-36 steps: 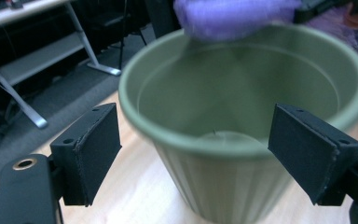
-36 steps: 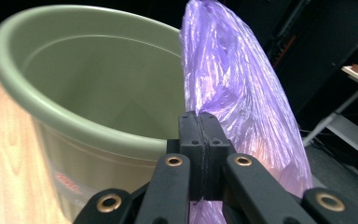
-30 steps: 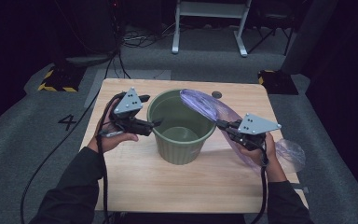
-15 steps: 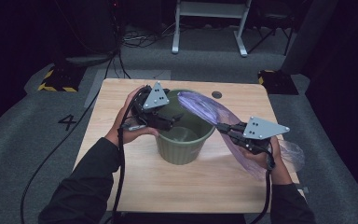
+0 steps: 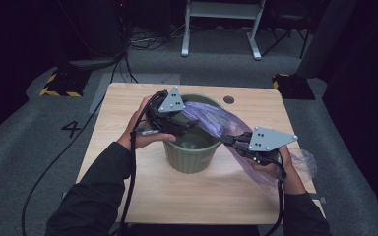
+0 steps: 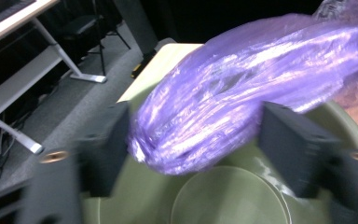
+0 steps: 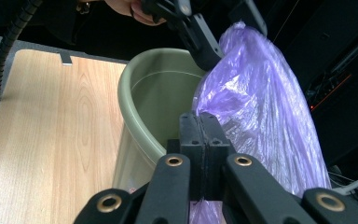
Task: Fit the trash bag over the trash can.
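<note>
1. Purple bag (image 5: 211,120) is what we're working with. It's thin plastic, stretched from over the green bin (image 5: 193,157) out past the bin's right rim and down onto the table (image 5: 142,196) by our right hand.
2. Edges first: the bin sits about mid-table, with bare wood in front of it and to its left. The back edge is close behind it, and a small dark round spot (image 5: 229,100) lies near that edge.
3. On the right side the bag's loose end (image 5: 305,164) spills toward the table's right edge, so room is tighter there.
4. Around the table we see grey floor, a white frame (image 5: 221,24) at the back and cables off to the left.
5. Left gripper (image 6: 193,154): in its own view the jaws stand on either side of the bag's bunched end, right above the open bin. They've just been closing in, with the bag between them. The picture is blurry, but we don't see the pads pressing the plastic yet, so we'd call it spread around the bag.
6. Right gripper (image 7: 199,123): jaws pressed tight together, pinching a fold of the bag just outside the bin's rim (image 7: 135,135).
7. In the high view the left gripper (image 5: 189,129) hangs over the bin's left rim and the right gripper (image 5: 229,141) is beside its right rim.
</note>
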A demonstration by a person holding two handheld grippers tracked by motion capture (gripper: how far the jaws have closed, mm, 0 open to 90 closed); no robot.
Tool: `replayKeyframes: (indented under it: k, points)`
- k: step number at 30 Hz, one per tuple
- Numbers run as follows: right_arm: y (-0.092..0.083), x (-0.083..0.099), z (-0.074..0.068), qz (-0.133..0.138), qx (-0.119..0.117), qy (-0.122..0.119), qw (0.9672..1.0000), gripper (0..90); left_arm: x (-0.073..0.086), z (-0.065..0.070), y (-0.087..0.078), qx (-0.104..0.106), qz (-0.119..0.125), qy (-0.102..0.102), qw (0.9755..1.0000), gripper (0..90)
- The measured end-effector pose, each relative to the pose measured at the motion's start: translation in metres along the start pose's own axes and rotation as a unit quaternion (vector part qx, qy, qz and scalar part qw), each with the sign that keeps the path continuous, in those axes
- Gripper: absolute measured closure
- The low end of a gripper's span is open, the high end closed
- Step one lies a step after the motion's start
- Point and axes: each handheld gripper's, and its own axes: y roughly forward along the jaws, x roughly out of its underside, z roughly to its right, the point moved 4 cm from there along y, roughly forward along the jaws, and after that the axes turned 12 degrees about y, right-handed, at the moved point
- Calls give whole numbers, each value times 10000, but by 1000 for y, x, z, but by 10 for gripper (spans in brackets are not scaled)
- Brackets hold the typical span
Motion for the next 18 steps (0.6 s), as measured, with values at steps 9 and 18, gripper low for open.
replayKeyframes:
  k: [9,18]
  points:
    - [-1,6,7,-27,347,176,9992,839,11,6,1,-20,-370,485,9981,887]
    - [-8,22,20,-62,929,624,9937,496,23,8,3,-1,-605,469,9971,897]
